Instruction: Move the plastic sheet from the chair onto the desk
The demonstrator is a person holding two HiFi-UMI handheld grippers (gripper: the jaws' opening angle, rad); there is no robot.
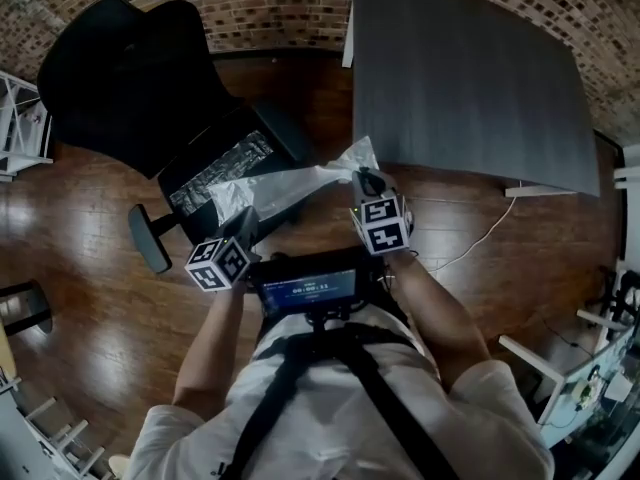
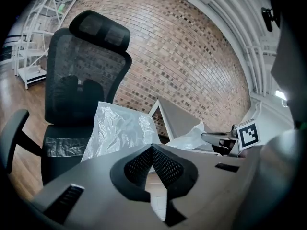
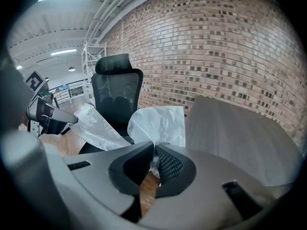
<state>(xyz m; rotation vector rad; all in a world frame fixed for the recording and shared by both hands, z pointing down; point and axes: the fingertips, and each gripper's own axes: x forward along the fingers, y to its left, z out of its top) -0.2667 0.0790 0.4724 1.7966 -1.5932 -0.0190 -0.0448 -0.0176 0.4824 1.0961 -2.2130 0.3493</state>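
A crumpled clear plastic sheet (image 1: 290, 183) hangs stretched between my two grippers, above the front of the black office chair (image 1: 130, 78). My left gripper (image 1: 243, 224) is shut on the sheet's left end, and the sheet (image 2: 120, 127) rises just beyond its closed jaws (image 2: 152, 148). Nearer the dark grey desk (image 1: 460, 78), my right gripper (image 1: 366, 181) is shut on the sheet's right end. There the plastic (image 3: 160, 122) bunches between the closed jaws (image 3: 154, 153). The desk (image 3: 235, 128) lies to the right of the right gripper.
A grey crinkled film (image 1: 222, 168) lies on the chair seat. The chair's armrest (image 1: 148, 238) sticks out at the left. White shelving (image 1: 20, 123) stands at the far left, a cable (image 1: 480, 238) runs over the wooden floor, and a brick wall (image 1: 280, 3) lies behind.
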